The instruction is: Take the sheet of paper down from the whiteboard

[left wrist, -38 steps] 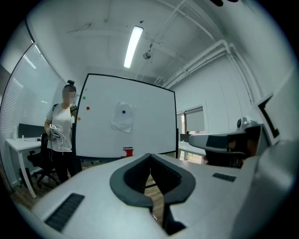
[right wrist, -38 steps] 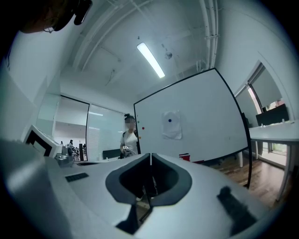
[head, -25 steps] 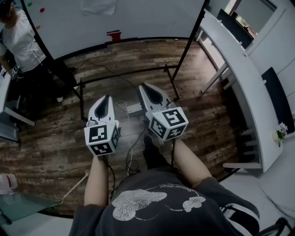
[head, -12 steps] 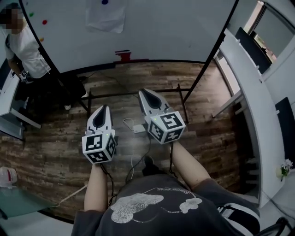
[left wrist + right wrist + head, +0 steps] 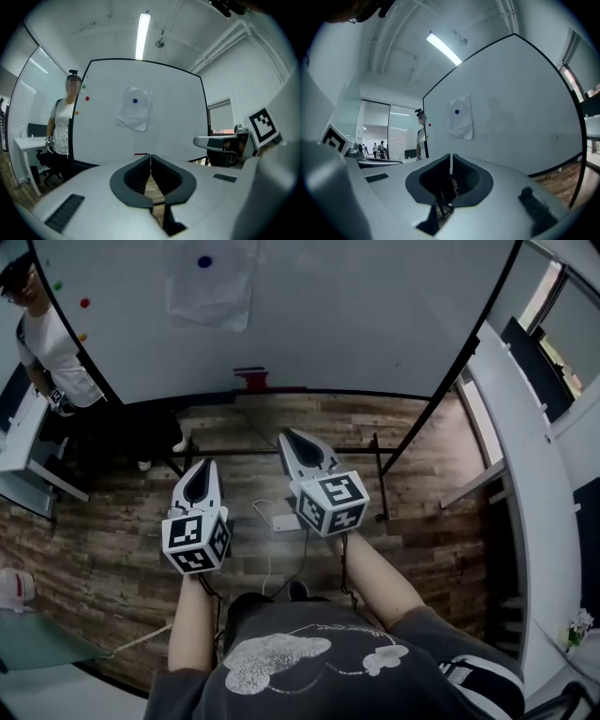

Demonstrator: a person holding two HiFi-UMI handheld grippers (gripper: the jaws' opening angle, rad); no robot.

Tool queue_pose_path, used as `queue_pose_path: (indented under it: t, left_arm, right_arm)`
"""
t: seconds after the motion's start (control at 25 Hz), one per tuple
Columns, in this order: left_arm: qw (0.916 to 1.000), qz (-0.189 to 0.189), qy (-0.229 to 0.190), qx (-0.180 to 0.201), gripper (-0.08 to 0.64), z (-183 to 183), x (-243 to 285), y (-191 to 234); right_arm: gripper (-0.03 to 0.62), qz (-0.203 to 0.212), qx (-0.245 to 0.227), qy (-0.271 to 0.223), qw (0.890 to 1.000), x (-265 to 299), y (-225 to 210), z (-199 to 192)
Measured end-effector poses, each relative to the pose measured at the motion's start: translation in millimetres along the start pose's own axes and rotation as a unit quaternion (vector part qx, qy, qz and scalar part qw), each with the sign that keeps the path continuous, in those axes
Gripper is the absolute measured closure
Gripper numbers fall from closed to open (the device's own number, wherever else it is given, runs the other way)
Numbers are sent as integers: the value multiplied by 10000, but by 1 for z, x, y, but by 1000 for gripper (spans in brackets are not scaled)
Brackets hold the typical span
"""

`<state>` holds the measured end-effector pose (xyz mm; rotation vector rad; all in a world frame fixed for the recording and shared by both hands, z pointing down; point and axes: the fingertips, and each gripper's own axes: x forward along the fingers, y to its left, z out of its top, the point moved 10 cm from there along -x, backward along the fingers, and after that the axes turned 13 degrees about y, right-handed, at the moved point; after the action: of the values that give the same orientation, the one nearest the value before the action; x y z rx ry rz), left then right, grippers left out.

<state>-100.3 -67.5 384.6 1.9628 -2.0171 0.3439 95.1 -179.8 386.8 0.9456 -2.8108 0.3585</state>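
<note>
Item: two hand-held grippers, both arms stretched forward from the body, forearms bare, side by side over the wooden floor point(image 5: 427, 507); both pointed about level at the whiteboard point(image 5: 366, 315).

Left gripper point(image 5: 202, 465): jaws closed tip to tip, nothing between them; marker cube point(image 5: 196, 540) nearest the wearer.

Right gripper point(image 5: 286, 435): jaws likewise pressed together and empty; it sat a little ahead of the left one.

Sheet of paper point(image 5: 210, 287): hung on the whiteboard, upper left of its face, pinned by a blue magnet point(image 5: 204, 261) near the top edge; well apart from both grippers.

Head view only: the board's black stand legs, a red object point(image 5: 250, 379) at the board's lower edge, loose cables point(image 5: 272, 554) on the floor, a long white desk point(image 5: 514, 456) at the right.

Left gripper view only: a ceiling strip light point(image 5: 142, 35) above the board; the paper's crumpled, drooping lower edge; the right gripper alongside.

Right gripper view only: a glass-walled room past the board's left edge, with distant figures.

A bystander point(image 5: 49, 348) in a white top stood at the board's left end; visible in all three views.
</note>
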Motion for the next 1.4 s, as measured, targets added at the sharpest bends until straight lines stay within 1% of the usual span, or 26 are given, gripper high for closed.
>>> queue_pose_path:
  t: [0.2,0.32,0.44,0.6,0.84,1.12,1.4]
  left_arm:
    - [9999,84,-81,-46,545,13,10,3]
    - [9998,110,-175,-82,545,24,18,9]
    - [9996,103,-273,-49,545,35,28,16]
    - [9994,55,-335,74,545,47,48,31]
    - [9989,-36,-431,177,545,71,86,70]
    - [9976,-318,-532,297,545,109,131,128]
    - [9952,-582,-593,514,545,144,169,168]
  right_arm:
    - [565,136,52,37,9999,10,-9,3]
    - [565,242,10,35,9997,18,-10,9]
    - [565,240,-75,-32,9997,29,-12,16]
    - [565,88,-253,-128,9996,49,-14,25]
    - [565,-190,-419,-268,9986,95,-17,50]
    - [565,-449,-486,-373,9971,162,-12,81]
    - [565,-773,-533,-495,9944,210,-5,114]
